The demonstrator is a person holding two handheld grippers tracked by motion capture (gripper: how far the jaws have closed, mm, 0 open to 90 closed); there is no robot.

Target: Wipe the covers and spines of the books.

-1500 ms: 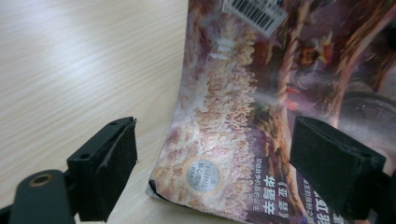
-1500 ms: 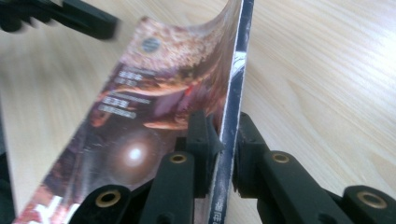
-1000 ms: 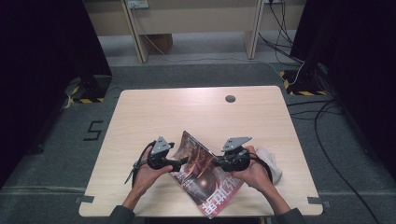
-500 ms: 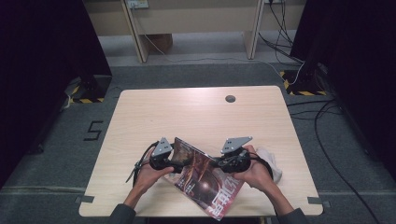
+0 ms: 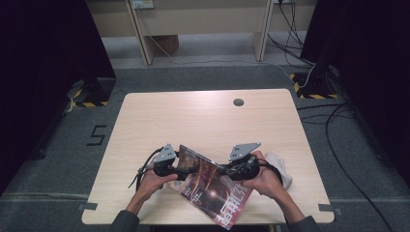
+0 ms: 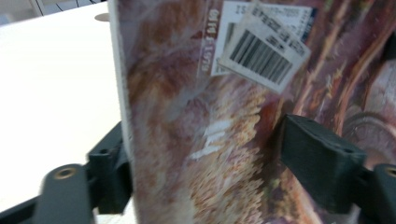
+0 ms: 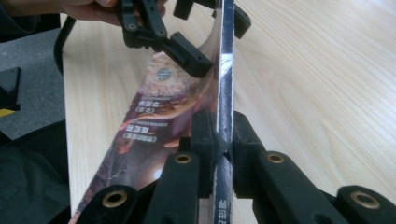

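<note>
A thin magazine (image 5: 208, 186) with a reddish-brown cover is held up on edge over the near part of the wooden table (image 5: 203, 121). My right gripper (image 5: 227, 170) is shut on its dark edge, and the right gripper view shows both pads (image 7: 205, 135) pinching it. My left gripper (image 5: 181, 166) straddles the opposite corner, and its jaws have just been closing around the magazine. In the left gripper view the cover (image 6: 210, 116) with its barcode label runs slantwise between the jaws, which stand wider than the magazine is thick. The right gripper view shows the left gripper (image 7: 212, 39) farther off.
A crumpled white cloth (image 5: 280, 166) lies by the person's right hand. A round cable hole (image 5: 238, 102) sits near the table's far edge. Cables trail from both grippers. Dark partitions and desk legs stand beyond the table.
The magazine's far corner has swung left and lower, ending between the left gripper's jaws. Those jaws have narrowed. Both hands have stayed almost where they were.
</note>
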